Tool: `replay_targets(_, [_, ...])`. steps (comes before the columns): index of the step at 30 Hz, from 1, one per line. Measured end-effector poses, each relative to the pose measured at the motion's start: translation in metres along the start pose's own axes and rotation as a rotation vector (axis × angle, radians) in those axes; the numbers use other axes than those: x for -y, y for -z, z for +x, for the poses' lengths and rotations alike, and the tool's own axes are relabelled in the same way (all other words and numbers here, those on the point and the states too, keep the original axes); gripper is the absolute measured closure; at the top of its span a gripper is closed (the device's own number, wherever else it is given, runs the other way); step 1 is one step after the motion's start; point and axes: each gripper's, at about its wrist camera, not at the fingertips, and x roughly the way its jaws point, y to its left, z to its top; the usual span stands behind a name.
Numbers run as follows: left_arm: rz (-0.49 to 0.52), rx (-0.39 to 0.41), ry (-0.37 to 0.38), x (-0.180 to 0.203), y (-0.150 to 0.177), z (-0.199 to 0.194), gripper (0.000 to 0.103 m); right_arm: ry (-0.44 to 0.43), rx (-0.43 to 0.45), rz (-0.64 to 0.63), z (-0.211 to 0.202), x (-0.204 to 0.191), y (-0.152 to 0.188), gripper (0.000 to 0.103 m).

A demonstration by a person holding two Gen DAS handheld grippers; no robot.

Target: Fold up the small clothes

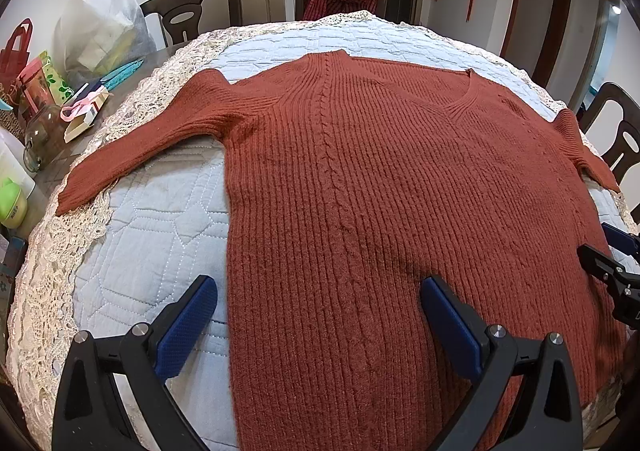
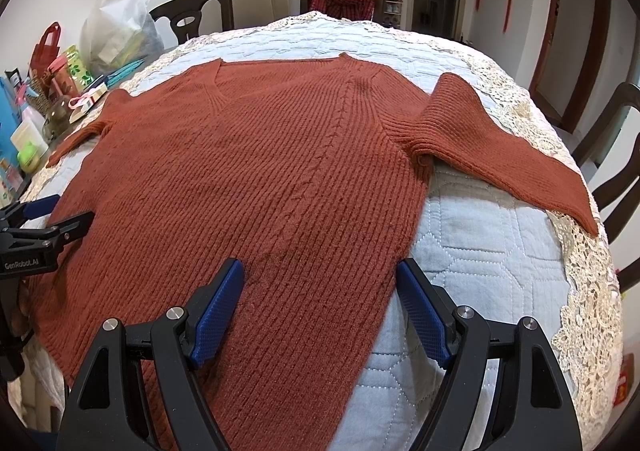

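Sweater (image 1: 360, 179) spread flat on quilted worktop (image 1: 160, 251), unfolded.

Left view: left claw (image 1: 316, 315) wide open, empty, straddling the sweater's side edge near the hem; may snag or stretch loose knit, or pinch quilt as well, if closed low. Right view: right claw (image 2: 320, 299) likewise agape, nothing held, astride the opposite edge; uneven lifts risk a skewed fold.

sweater (image 1: 380, 191) hem cut off by bottom edge, right sleeve (image 1: 588, 155) cuff past table edge
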Motion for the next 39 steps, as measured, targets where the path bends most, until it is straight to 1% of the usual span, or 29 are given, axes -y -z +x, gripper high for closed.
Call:
replay_targets(11, [0.004, -0.007, 0.000, 0.0007, -0.0023, 0.0005, 0.000, -0.004, -0.007, 0.004, 0.0002, -0.0002, -0.0011, 0.025])
replay_targets(15, [0.005, -0.010, 0.000, 0.0006, -0.0024, 0.0001, 0.000, 0.001, 0.003, 0.004, -0.0007, -0.0009, 0.0010, 0.025])
replay_targets(21, [0.012, -0.015, -0.001, 0.0006, -0.0029, -0.0001, 0.000, 0.002, -0.012, 0.014, -0.0008, -0.0003, -0.0006, 0.025])
replay_targets(32, [-0.001, 0.012, -0.008, -0.0001, 0.0008, -0.0028, 0.000, 0.008, -0.007, 0.012, -0.0022, -0.0014, 0.0008, 0.024])
replay_targets(39, [0.003, 0.013, -0.004, -0.0003, 0.0007, -0.0031, 0.000, -0.006, -0.019, 0.012, -0.0037, 0.0003, 0.0005, 0.024])
